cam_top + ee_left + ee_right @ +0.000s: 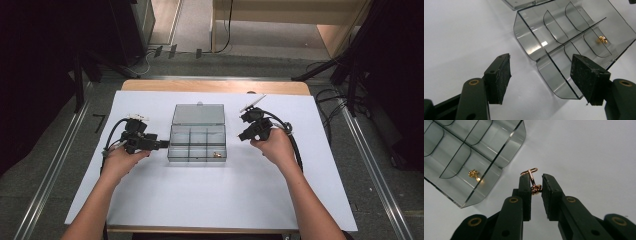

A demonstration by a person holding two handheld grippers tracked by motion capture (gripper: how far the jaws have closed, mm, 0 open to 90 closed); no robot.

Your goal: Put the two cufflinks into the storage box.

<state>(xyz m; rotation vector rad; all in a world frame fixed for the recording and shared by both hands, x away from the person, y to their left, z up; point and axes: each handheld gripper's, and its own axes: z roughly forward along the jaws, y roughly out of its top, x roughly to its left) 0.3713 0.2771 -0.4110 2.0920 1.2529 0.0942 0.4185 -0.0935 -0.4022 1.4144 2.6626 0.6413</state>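
Observation:
A clear grey compartment box (196,136) lies on the white sheet with its lid (198,114) folded back. One gold cufflink (216,154) rests in its front right compartment, seen also in the left gripper view (602,40) and the right gripper view (474,173). My right gripper (535,180) is shut on a second gold cufflink (532,176), held above the sheet just right of the box (506,147); its toggle bar sticks out past the pads. From the high view, that right gripper (242,136) hovers by the box's right side. My left gripper (541,62) stands open at the box's left end (526,42), its pads apart from the walls.
The white sheet (150,200) covers a wooden table with bare room in front of the box. Cables trail from both grippers. Metal rails run along the floor on both sides, and dark stands and cables sit beyond the table's far edge.

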